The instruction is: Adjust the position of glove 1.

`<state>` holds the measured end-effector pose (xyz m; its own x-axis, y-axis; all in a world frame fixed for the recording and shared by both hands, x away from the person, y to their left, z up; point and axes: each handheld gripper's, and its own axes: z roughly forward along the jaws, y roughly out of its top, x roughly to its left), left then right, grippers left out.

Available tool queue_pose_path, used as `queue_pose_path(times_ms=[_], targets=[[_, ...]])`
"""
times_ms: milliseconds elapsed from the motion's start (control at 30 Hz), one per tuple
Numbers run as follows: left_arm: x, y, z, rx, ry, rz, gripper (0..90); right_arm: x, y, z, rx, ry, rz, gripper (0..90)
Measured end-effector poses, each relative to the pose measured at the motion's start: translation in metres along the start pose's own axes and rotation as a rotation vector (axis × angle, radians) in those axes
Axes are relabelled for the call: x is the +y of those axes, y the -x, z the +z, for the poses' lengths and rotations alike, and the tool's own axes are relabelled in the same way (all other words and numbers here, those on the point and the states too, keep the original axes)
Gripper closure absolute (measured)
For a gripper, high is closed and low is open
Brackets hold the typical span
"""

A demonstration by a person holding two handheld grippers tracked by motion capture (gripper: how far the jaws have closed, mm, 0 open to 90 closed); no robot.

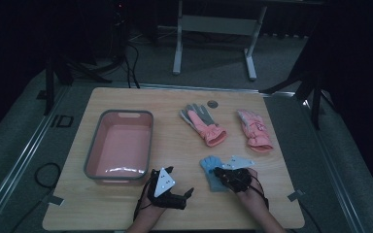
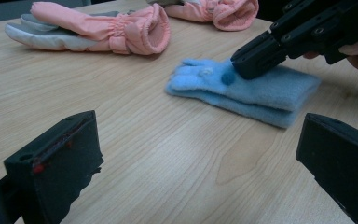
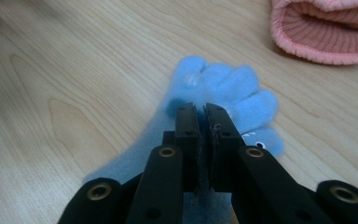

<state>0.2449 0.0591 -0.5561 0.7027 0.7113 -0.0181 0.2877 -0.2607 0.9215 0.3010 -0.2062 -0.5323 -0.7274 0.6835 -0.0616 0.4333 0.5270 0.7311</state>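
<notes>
A dim lab — wooden table (image 1: 175, 145), metal stand (image 1: 213, 29), trailing cables (image 1: 131, 63).

left gripper (image 1: 182, 193): jaws wide apart, gripping nothing, near table's front edge | right gripper (image 1: 217, 171): jaws pressed together, tips lowered, right of centre by front edge

The room is dim, with the far side almost black. A light wooden bench (image 1: 126, 213) stands on grey carpet (image 1: 291, 58). Beyond it stands a white desk frame (image 1: 213, 29) on two feet. Dark tripod legs (image 1: 291, 85) stand at the right and a dark stand (image 1: 51, 73) at the left, with black cables (image 1: 131, 68) trailing across the floor. A metal rail (image 1: 19, 160) runs along the bench's left side.
</notes>
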Motion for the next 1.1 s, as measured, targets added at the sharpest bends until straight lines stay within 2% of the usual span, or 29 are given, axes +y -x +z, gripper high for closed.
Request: queue_pose_path(times_ms=[133,300,567,600,633,733,800,833,900,933,967,1000,1033,1100], targets=[[0.000,0.000,0.001,-0.004,-0.008,-0.001,0.0,-0.003,0.002,0.004,0.022,-0.008,0.003,83.0],[0.000,-0.001,0.001,-0.002,-0.010,-0.011,0.0,-0.006,0.001,0.008,0.019,-0.015,0.001,82.3],[0.001,0.000,0.002,-0.002,-0.005,-0.005,0.0,0.000,0.005,-0.005,0.027,0.035,0.016,71.7],[0.003,0.004,0.003,-0.005,-0.025,0.028,0.0,0.000,0.006,-0.007,0.033,0.047,0.019,67.7],[0.005,0.005,0.004,-0.004,-0.025,0.039,0.0,0.003,0.010,-0.015,0.033,0.096,0.029,56.1],[0.011,0.009,0.003,-0.003,0.000,0.042,0.0,0.005,0.014,-0.022,0.024,0.132,0.038,38.4],[0.014,0.010,0.002,0.000,0.010,0.045,0.1,0.005,0.019,-0.024,0.079,0.149,0.054,21.1],[0.016,0.011,0.002,0.006,0.005,0.048,0.1,0.005,0.022,-0.023,0.096,0.154,0.069,16.2],[0.019,0.012,0.003,-0.006,-0.017,0.046,0.4,0.005,0.027,-0.023,0.149,0.148,0.089,11.9],[0.021,0.012,0.003,-0.031,-0.027,0.045,1.1,0.004,0.028,-0.023,0.147,0.151,0.093,12.4],[0.021,0.012,0.003,-0.031,-0.027,0.045,1.1,0.004,0.028,-0.023,0.147,0.151,0.093,12.4],[0.023,0.015,0.005,-0.062,-0.049,0.066,1.1,0.003,0.030,-0.024,0.137,0.158,0.106,13.5],[0.024,0.016,0.005,-0.073,-0.056,0.079,1.1,0.002,0.035,-0.025,0.137,0.166,0.116,13.9],[0.027,0.020,0.008,-0.126,-0.084,0.112,1.1,0.001,0.039,-0.027,0.128,0.201,0.111,13.9]])
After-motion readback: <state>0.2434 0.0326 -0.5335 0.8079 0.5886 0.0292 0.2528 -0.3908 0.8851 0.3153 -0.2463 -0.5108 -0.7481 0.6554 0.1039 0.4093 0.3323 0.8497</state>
